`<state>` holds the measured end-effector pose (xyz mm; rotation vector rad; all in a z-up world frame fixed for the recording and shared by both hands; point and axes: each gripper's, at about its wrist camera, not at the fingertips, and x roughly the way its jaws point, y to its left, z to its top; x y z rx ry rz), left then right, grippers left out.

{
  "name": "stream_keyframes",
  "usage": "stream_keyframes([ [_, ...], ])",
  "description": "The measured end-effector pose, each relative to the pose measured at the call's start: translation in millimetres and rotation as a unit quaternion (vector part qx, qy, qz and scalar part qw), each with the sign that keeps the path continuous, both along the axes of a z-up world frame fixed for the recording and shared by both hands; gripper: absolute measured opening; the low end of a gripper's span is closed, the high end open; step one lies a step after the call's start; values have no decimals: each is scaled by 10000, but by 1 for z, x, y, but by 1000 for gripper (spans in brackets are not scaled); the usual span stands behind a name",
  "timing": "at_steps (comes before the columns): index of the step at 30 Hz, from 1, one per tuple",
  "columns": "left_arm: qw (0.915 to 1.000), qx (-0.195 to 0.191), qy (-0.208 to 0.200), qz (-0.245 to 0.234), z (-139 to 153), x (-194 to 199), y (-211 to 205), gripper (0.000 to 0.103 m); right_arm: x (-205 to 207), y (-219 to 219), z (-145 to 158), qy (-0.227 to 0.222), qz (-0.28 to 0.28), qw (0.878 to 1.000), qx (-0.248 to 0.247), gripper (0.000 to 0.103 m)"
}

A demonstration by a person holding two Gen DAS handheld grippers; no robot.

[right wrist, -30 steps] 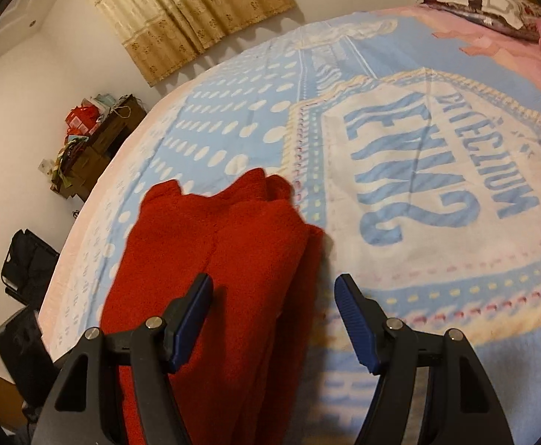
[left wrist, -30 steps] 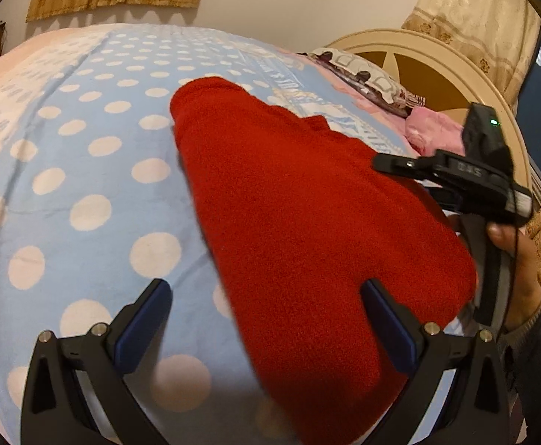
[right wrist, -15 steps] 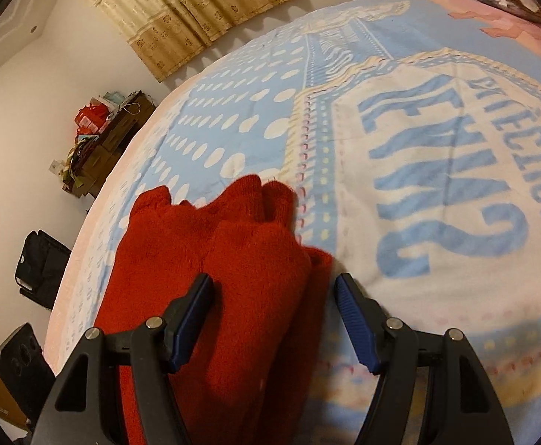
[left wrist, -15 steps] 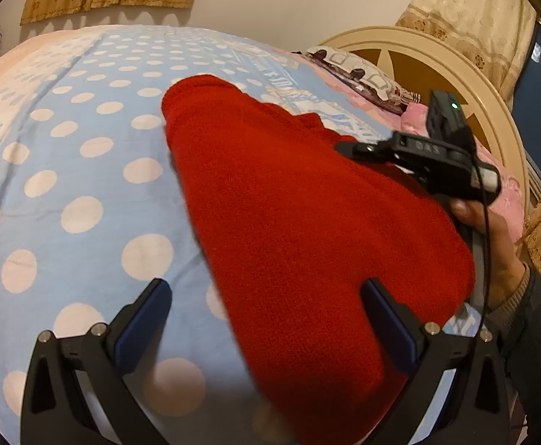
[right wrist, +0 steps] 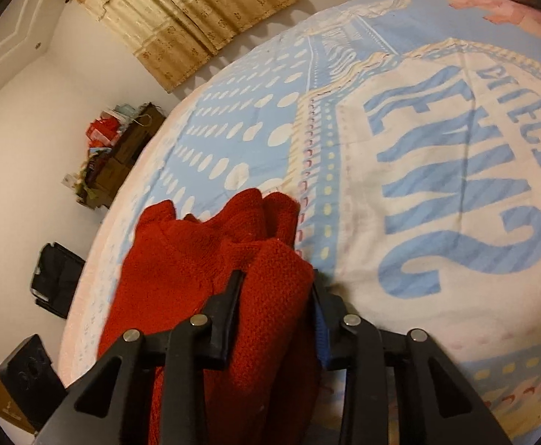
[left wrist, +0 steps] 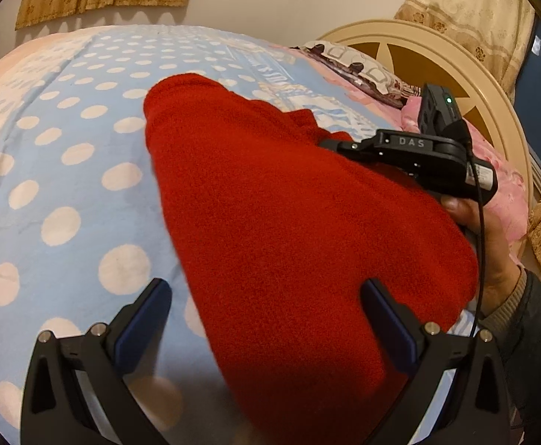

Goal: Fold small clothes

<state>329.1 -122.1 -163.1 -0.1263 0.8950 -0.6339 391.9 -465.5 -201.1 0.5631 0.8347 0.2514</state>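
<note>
Red knitted garment [left wrist: 289,222] was laid folded on the bed [left wrist: 66,170], over a blue bedspread [right wrist: 344,148] patterned with white dots and large blue lettering. In the left wrist view, the left hand-held gripper [left wrist: 266,319] was shown released, its blue-padded fingers [left wrist: 144,315] spread wide, one over the dotted bedspread and the other over the near part of the garment; whether either finger touched the cloth could not be told. In the right wrist view, the right hand-held gripper [right wrist: 276,293] was shown clenched on a thick folded edge of the garment [right wrist: 270,289], the knit bunched between the two fingers and bulging above them. The right hand [left wrist: 493,244] was seen in the left wrist view at the garment's far right edge, wrapped around the black body of its device, on which a green light was lit. A cream headboard [left wrist: 437,59], a pillow [left wrist: 352,63] and pink bedding [left wrist: 500,170] were seen beyond the garment. Patterned curtains [right wrist: 181,18] were hung on the pale wall, and a cluttered cabinet [right wrist: 118,148] was placed beside the bed.
</note>
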Motion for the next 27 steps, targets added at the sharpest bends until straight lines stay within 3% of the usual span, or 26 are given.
stream_keyframes([
  [7,9998,-96,-15,-149,0,-1,4,99,0,-3,-3,-49,55,9999,82,32],
  [12,9989,-334,21,-329,0,-5,6,88,1,-6,-6,-37,48,9998,181,32],
  [23,9991,-161,-69,-397,3,-9,2,84,0,-6,-6,-69,94,9999,91,32],
  [27,9987,-72,-209,-453,6,-13,-1,77,1,-1,-5,-178,153,9997,-90,31],
])
